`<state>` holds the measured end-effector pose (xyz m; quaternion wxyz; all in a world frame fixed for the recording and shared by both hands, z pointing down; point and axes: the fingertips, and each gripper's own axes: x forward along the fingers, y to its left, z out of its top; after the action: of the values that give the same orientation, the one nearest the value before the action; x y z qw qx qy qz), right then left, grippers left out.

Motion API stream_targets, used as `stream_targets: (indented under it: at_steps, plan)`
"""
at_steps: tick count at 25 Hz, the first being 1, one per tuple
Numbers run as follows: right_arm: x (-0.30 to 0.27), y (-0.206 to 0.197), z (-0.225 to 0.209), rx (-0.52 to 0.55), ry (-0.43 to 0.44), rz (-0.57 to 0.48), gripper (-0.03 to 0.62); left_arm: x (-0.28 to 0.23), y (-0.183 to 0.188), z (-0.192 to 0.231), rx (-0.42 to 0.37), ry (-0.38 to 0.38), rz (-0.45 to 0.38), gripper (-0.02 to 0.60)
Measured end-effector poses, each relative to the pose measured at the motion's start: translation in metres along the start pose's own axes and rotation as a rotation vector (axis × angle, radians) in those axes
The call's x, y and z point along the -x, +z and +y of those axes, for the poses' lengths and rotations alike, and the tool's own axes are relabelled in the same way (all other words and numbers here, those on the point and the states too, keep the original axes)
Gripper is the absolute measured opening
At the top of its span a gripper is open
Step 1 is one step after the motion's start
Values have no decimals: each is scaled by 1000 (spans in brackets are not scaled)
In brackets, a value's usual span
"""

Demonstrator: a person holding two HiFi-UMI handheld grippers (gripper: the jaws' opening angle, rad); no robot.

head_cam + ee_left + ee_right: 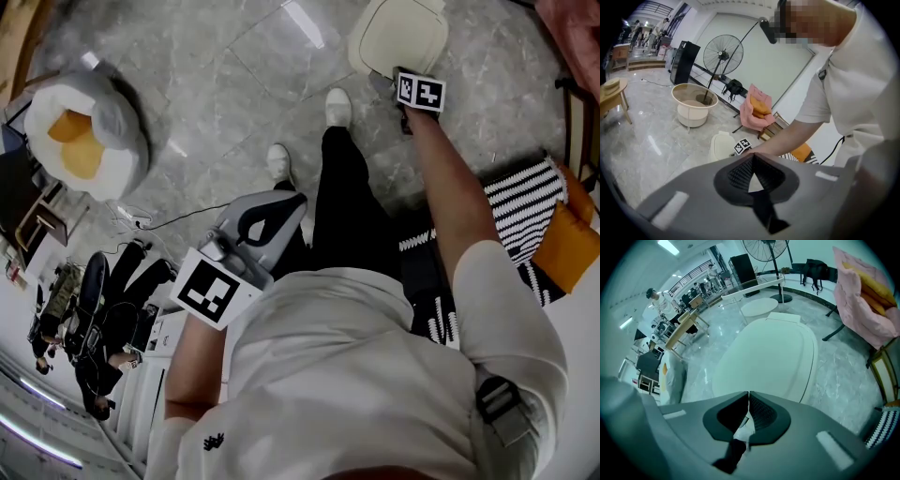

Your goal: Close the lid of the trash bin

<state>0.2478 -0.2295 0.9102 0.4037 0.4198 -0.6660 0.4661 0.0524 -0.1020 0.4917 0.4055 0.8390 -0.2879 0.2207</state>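
1. Pale marble floor [234,84] runs under everything, with a white-and-orange plush toy [84,131] lying far left and well apart from the work.
2. Left gripper [753,159]: jaws pressed together at the tips with nothing between them. It is held near the person's waist, far from the bin, and looks idle for this step.
3. The cream trash bin [398,37] stands on the floor ahead of the person's white shoes [337,105]. Its lid [773,357] looks to be lying down flat over the body (whether it is fully seated, I cannot tell).
4. Right gripper [748,397]: jaws shut tip to tip and empty. It sits just above the near edge of the lid, at the end of an outstretched arm, and contact cannot be made out.
5. To do this well, I judge a flat, even press with the closed tips near the lid's front edge is best. Push straight down, not sideways, so the light bin does not slide on the smooth floor.
6. A striped cushion [516,202] sits to the right, clear of the bin.
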Motion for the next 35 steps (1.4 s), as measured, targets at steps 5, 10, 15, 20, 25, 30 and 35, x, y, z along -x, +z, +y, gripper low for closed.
stream_targets:
  at_steps: [5,10,15,20,25,30,35]
  plan:
    - [-9,6,4,27,-2,22,6,0,7,16,7,-8,7,55]
    - [-9,0,9,35,3,21,8,1,-1,15,-5,-14,6,55]
    - [8,6,22,44,14,-10,8,9,3,4,-45,-30,-19,55]
    - [46,0,49,53,25,-52,8,33,4,-16,-93,-66,-50,55]
    - [101,-13,75,42,14,-127,8,67,-6,-40,-149,-117,-84,55]
    - [164,-33,114,67,28,-216,8,109,-24,-60,-203,-147,-124,55]
    - [237,-65,176,108,84,-295,6,153,-45,-66,-294,-120,-185,55]
